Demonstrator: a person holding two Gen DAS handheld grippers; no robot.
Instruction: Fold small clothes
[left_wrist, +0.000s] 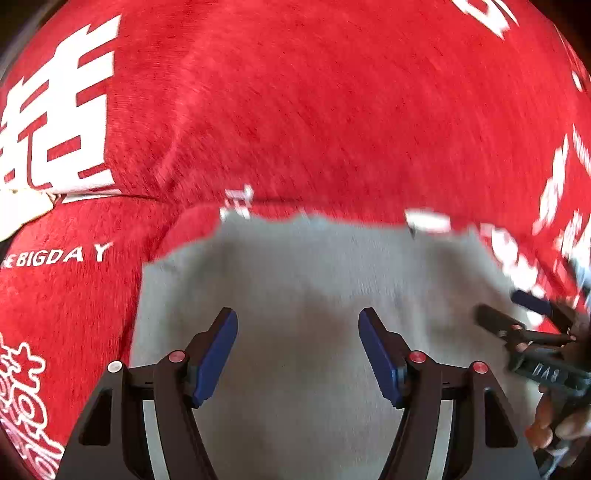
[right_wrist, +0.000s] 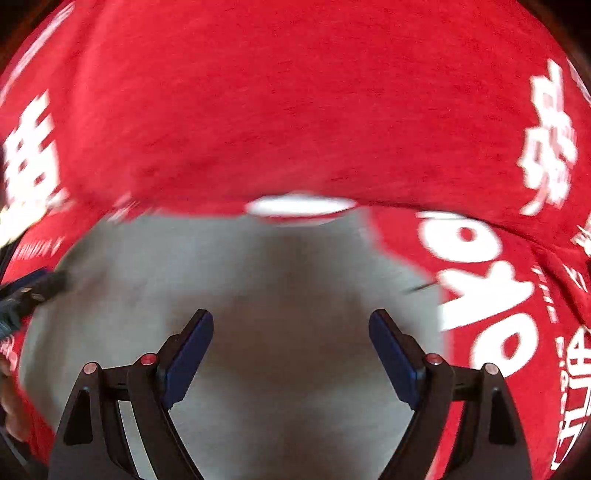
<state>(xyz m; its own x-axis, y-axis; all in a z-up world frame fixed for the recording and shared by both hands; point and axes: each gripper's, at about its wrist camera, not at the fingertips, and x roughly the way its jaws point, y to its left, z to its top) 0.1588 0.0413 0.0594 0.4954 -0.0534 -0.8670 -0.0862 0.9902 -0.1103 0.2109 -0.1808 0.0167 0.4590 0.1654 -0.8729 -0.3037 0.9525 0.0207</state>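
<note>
A small grey garment (left_wrist: 303, 280) lies flat on a red cloth with white lettering (left_wrist: 295, 110). My left gripper (left_wrist: 297, 354) hovers open over the grey garment, holding nothing. My right gripper (right_wrist: 291, 354) is open above the same grey garment (right_wrist: 258, 266), also empty. The right gripper also shows at the right edge of the left wrist view (left_wrist: 517, 314). The left gripper shows at the left edge of the right wrist view (right_wrist: 33, 286). Both views are blurred by motion.
The red cloth (right_wrist: 295, 110) covers the whole surface around the garment. A white patch (right_wrist: 301, 205) lies at the garment's far edge. White print fills the cloth to the right (right_wrist: 487, 295).
</note>
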